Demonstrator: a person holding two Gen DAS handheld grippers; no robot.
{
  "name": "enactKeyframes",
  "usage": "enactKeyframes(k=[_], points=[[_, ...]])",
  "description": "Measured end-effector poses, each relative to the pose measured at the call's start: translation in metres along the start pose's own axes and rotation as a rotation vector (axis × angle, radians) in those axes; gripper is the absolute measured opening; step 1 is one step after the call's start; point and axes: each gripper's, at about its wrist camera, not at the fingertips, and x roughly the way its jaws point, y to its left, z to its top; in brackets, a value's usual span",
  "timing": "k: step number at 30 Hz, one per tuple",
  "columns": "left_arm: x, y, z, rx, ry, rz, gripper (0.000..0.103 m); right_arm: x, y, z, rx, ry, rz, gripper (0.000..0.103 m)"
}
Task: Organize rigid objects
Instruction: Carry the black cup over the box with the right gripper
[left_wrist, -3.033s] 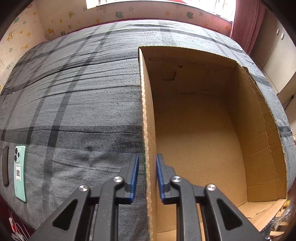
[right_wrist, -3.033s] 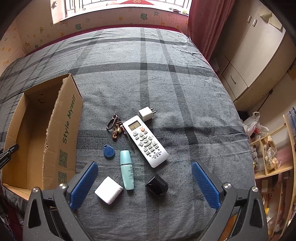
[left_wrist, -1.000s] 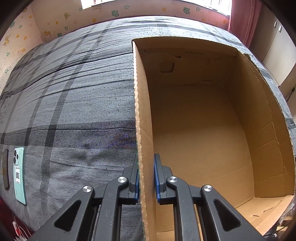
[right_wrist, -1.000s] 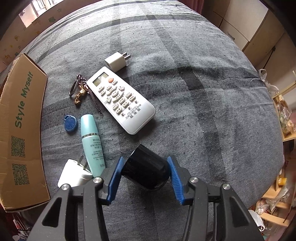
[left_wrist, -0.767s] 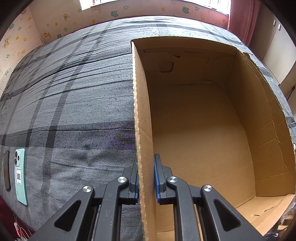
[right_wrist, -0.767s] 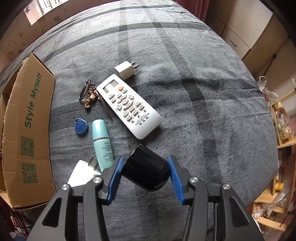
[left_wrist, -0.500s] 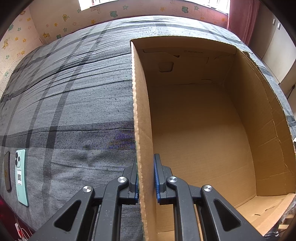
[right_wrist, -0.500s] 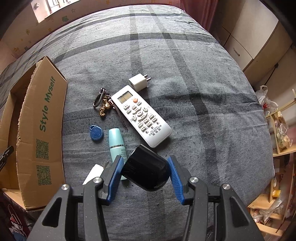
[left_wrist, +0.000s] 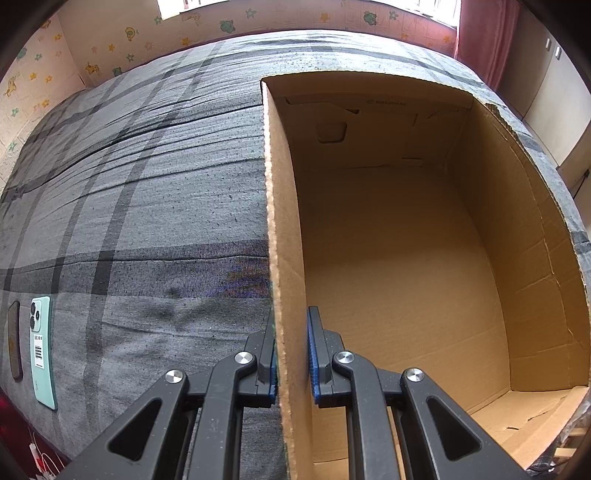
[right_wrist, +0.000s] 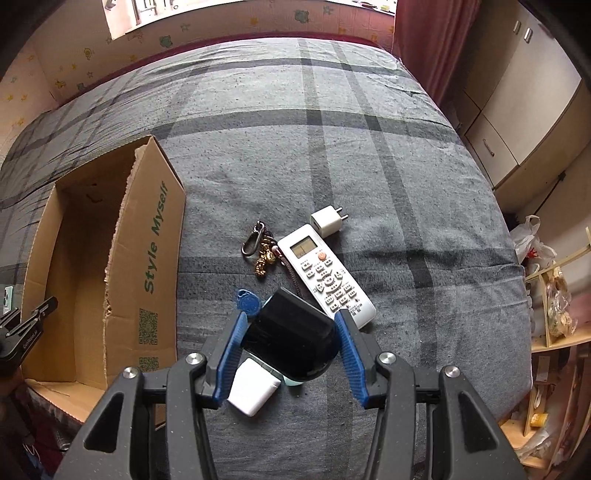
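My left gripper is shut on the near left wall of an open, bare cardboard box, one blue pad on each side. The box also shows at the left of the right wrist view, printed "Style Myself". My right gripper is shut on a black rounded object, held above the grey plaid bedspread. Below it lie a white remote, a small white plug, a keychain, a blue fob and a white charger block. The black object hides most of a teal bottle.
A teal phone and a dark case lie at the bed's left edge. Cabinets and a cluttered shelf stand right of the bed. The other gripper's tip shows at the box's near corner.
My right gripper has risen with the black object and drifted left toward the box; the items below look smaller and the teal bottle is now mostly hidden. The left gripper stays clamped on the wall.
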Motion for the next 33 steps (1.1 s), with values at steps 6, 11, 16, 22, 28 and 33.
enactKeyframes(k=[6, 11, 16, 22, 28, 33], points=[[-0.001, -0.001, 0.0, -0.003, 0.0, 0.002, 0.013, -0.012, 0.027, 0.014, -0.056, -0.032, 0.019, 0.053], [-0.001, -0.001, 0.001, 0.0, 0.001, 0.003, 0.013, -0.017, 0.055, 0.022, -0.106, -0.048, 0.057, 0.053], [-0.002, -0.001, 0.001, 0.0, 0.002, 0.005, 0.013, -0.017, 0.087, 0.026, -0.165, -0.05, 0.098, 0.053], [-0.002, -0.002, 0.001, 0.0, 0.002, 0.005, 0.013, -0.016, 0.121, 0.028, -0.227, -0.052, 0.128, 0.053], [-0.002, -0.002, 0.001, 0.0, 0.002, 0.003, 0.013, -0.005, 0.152, 0.03, -0.264, -0.026, 0.179, 0.053], [-0.002, -0.001, 0.001, 0.001, 0.003, 0.003, 0.013, 0.009, 0.175, 0.031, -0.295, 0.002, 0.199, 0.053]])
